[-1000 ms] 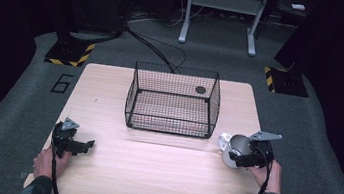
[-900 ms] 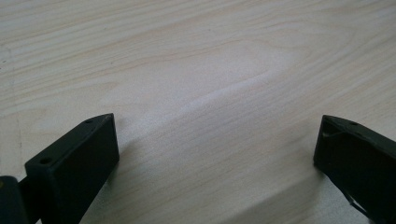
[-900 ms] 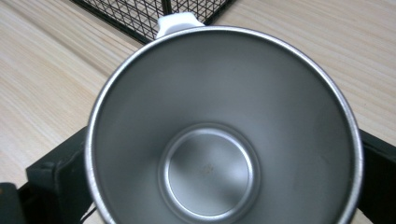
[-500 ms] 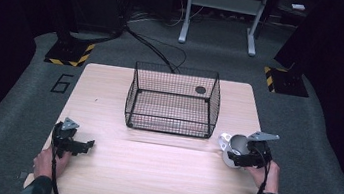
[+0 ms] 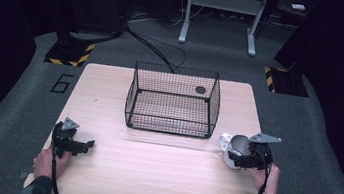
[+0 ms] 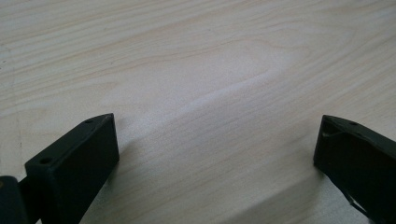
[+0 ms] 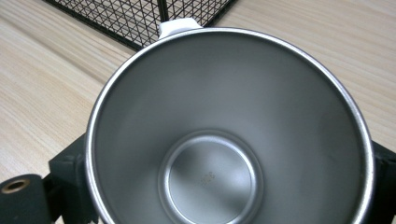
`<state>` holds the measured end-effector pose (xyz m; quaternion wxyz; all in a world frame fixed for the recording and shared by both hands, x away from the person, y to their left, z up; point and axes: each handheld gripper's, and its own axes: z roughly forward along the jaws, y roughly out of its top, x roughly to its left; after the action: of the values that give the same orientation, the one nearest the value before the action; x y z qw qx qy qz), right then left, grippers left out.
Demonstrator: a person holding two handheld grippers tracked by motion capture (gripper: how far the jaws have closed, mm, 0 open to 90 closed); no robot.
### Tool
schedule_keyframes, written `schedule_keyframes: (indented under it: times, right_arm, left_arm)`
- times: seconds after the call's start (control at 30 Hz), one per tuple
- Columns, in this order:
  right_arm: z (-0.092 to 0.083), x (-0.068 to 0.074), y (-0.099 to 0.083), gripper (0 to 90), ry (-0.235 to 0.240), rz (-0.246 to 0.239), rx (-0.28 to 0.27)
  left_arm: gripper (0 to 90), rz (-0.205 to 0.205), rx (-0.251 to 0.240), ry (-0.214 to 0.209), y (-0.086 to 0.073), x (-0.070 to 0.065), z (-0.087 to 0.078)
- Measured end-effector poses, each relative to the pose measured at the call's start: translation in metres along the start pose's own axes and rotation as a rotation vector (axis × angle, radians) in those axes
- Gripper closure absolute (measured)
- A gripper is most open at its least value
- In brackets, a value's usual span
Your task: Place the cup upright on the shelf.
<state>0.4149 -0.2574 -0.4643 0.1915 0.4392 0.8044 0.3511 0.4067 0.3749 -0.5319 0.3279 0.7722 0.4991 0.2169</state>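
1. The right tongs pinch a polished steel cup with a white handle, 1 jaw on each side of its wall. The cup sits at the right near part of the pale wood worktop, just beside the near right corner of the black wire-mesh basket. Whether it rests on the worktop or is lifted off it cannot be told.
2. In the right gripper view the steel cup opens toward the camera and is empty. Its handle points toward the wire basket. This hold probably suits carrying the cup up over the basket rim.
3. The left tongs are spread wide and hold nothing. In the left gripper view the 2 jaws stand far apart over bare wood. They lie low at the left near part of the worktop, well apart from the basket, probably kept out of the way.
4. A small dark round spot shows at the far right of the basket; what it is cannot be told.
5. Compared with the pictures 1.0 s and 0.5 s ago, both tongs, the cup and the basket keep the same places; no shift can be made out.
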Motion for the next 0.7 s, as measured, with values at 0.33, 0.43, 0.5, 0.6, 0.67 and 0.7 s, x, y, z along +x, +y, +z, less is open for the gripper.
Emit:
schedule_keyframes:
  times: [0.33, 0.43, 0.5, 0.6, 0.67, 0.7]
  right_arm:
    - [-0.007, 0.009, 0.006, 6.8, -0.002, -0.009, 0.001]
    - [-0.009, 0.013, 0.009, 6.8, 0.001, -0.015, 0.002]
    - [-0.01, 0.016, 0.011, 6.8, 0.008, -0.011, 0.002]
    - [-0.011, 0.021, 0.013, 6.8, 0.011, -0.012, 0.005]
    - [-0.012, 0.024, 0.014, 6.8, 0.006, -0.01, 0.003]
    - [-0.012, 0.024, 0.014, 6.8, 0.006, -0.01, 0.003]
  left_arm:
    - [0.1, 0.001, 0.0, 0.0, 0.0, 0.0, 0.0]
    - [0.1, 0.001, 0.0, 0.0, 0.0, 0.0, 0.0]
    - [0.1, 0.001, 0.0, 0.0, 0.0, 0.0, 0.0]
    - [0.1, 0.0, 0.0, 0.0, 0.0, 0.0, 0.0]
    - [0.1, 0.0, 0.0, 0.0, 0.0, 0.0, 0.0]
    - [0.1, 0.0, 0.0, 0.0, 0.0, 0.0, 0.0]
